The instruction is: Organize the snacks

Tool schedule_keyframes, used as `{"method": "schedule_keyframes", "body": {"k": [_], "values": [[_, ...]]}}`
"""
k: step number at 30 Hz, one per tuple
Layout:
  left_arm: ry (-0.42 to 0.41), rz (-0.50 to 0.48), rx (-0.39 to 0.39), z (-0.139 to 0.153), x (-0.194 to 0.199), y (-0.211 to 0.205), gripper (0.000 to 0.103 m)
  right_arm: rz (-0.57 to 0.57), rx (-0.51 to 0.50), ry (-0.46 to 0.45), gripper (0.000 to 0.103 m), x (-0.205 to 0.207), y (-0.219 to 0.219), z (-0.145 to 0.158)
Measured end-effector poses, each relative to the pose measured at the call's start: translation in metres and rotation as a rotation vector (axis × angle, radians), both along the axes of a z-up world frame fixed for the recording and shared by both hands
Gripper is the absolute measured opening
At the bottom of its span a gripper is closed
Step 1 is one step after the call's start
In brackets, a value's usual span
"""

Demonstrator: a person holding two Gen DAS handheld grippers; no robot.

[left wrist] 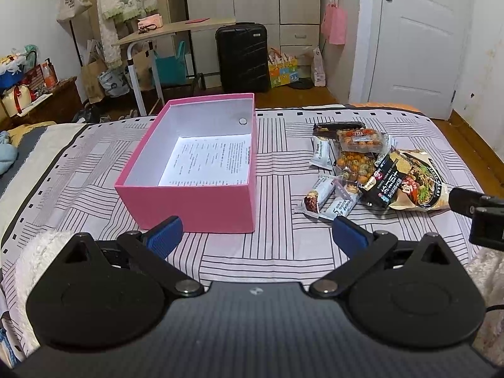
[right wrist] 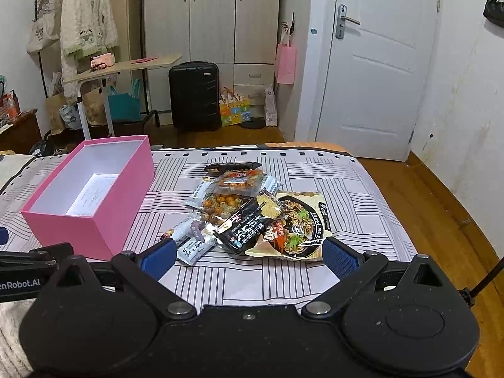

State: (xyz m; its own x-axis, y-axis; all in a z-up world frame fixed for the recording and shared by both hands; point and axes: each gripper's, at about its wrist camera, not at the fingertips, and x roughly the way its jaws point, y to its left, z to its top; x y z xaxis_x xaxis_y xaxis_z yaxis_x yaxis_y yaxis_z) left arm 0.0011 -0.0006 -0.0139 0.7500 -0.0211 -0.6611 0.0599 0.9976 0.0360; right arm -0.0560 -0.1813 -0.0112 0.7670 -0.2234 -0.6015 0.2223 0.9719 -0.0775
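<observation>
An open pink box (left wrist: 189, 201) (right wrist: 85, 230) stands on the striped bed sheet with only a printed paper sheet (left wrist: 211, 162) on its floor. To its right lies a pile of snack packets (left wrist: 362, 167) (right wrist: 252, 211): a large noodle bag (left wrist: 419, 182) (right wrist: 299, 223), a black packet (right wrist: 249, 226), clear bags of coated nuts (left wrist: 359, 140) (right wrist: 223, 204) and white bar wrappers (left wrist: 321, 151) (right wrist: 192, 245). My left gripper (left wrist: 256, 236) is open and empty, just in front of the box. My right gripper (right wrist: 249, 258) is open and empty, just in front of the pile.
The bed (left wrist: 283, 252) ends at a wooden floor (right wrist: 425, 195) on the right. Beyond its far edge stand a black suitcase (left wrist: 242, 56), a side table (left wrist: 163, 31), bags and a white door (right wrist: 378, 78). The right gripper's body (left wrist: 478, 217) shows at the left view's right edge.
</observation>
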Motion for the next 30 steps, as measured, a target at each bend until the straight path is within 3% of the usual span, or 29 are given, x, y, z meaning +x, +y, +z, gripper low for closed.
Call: {"method": "schedule_keyframes", "body": {"k": [15, 21, 25, 30], "values": [[-0.007, 0.004, -0.005, -0.015, -0.003, 0.003, 0.103, -0.013, 0.024, -0.005, 0.101, 0.003, -0.005, -0.012], [-0.031, -0.009, -0.064, -0.01, -0.005, 0.008, 0.101, -0.041, 0.066, -0.07, 0.101, 0.0, -0.018, -0.01], [-0.011, -0.025, -0.083, -0.004, 0.002, 0.007, 0.101, -0.008, 0.04, -0.126, 0.101, 0.003, -0.027, -0.002], [-0.002, -0.114, -0.128, 0.013, 0.023, -0.001, 0.1, 0.04, -0.011, -0.184, 0.1, 0.029, -0.046, 0.025]]}}
